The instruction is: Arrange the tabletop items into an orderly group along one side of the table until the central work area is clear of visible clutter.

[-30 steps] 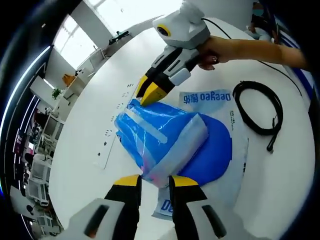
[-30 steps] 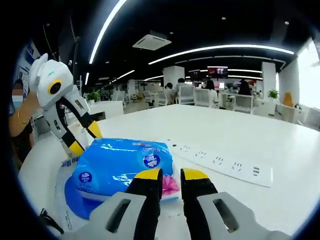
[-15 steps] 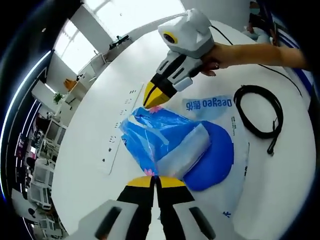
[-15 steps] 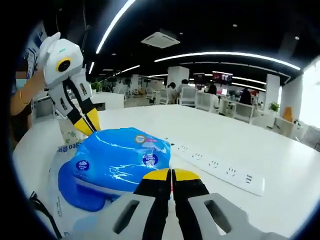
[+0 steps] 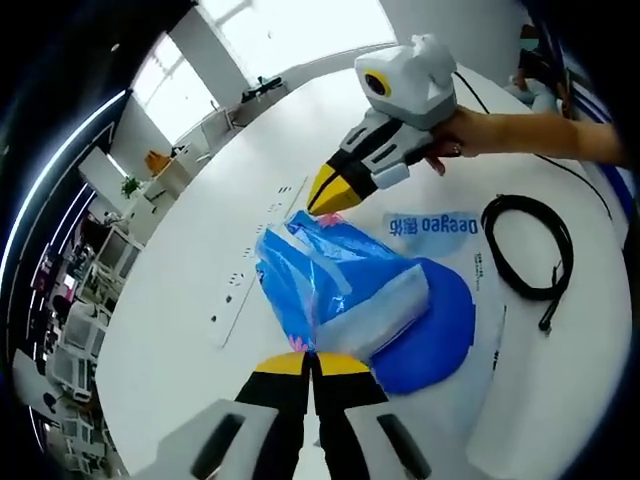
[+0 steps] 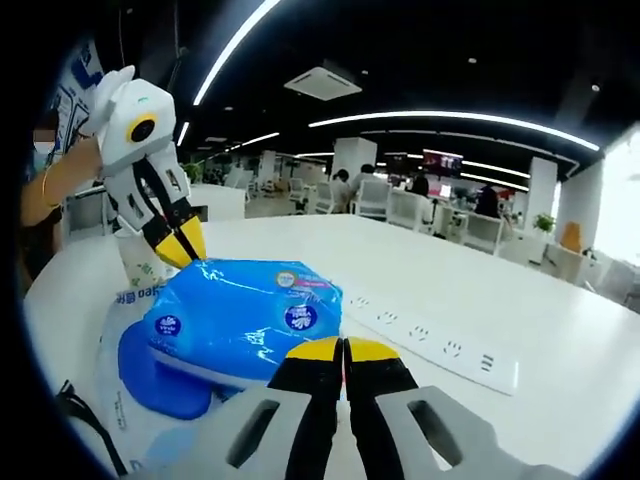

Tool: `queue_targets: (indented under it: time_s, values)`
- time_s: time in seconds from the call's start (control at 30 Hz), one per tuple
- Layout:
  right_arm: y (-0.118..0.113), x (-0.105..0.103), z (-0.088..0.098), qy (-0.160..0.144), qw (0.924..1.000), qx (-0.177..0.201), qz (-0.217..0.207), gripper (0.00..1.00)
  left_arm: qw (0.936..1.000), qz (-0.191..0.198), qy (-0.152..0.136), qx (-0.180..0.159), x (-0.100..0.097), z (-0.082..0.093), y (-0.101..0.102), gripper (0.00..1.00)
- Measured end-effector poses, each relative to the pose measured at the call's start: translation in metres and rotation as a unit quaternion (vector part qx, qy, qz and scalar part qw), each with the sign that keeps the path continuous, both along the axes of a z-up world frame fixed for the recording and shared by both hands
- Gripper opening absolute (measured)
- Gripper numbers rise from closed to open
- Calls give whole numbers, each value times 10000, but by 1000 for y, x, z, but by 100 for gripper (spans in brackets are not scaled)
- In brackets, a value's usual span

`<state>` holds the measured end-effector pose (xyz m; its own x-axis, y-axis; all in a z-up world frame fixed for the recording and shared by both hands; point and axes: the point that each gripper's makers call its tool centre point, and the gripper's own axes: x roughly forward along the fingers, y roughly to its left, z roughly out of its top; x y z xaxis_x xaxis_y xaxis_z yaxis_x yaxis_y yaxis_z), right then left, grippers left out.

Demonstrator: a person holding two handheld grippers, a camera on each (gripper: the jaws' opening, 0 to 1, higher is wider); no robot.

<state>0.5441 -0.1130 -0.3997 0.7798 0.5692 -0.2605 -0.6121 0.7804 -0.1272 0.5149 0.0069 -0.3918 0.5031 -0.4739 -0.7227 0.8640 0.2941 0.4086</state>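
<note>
**Carrying the tissue pack between two claws**

Pinching opposite ends of the blue tissue pack (image 5: 335, 290), we had the left claw (image 5: 310, 356) and right claw (image 6: 343, 346) both closed on its wrapper. It sat over the blue mouse pad (image 5: 435, 325). We judged matched, level motion toward the power strip (image 6: 430, 335) wisest, lest film tear.
</note>
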Motion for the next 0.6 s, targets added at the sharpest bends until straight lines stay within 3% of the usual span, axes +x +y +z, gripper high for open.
queue_targets:
  time_s: [0.3,0.4,0.6]
  values:
    - [-6,-7,11,-84,9999,76,-34,0,9995,70,175,-265,-7,7,-4,0]
    - [-10,-11,14,-231,9996,-134,-66,0,9992,28,216,-342,-8,11,-9,0]
    - [-16,-18,17,-233,9996,-134,-86,0,9995,-40,200,-252,-12,10,-14,0]
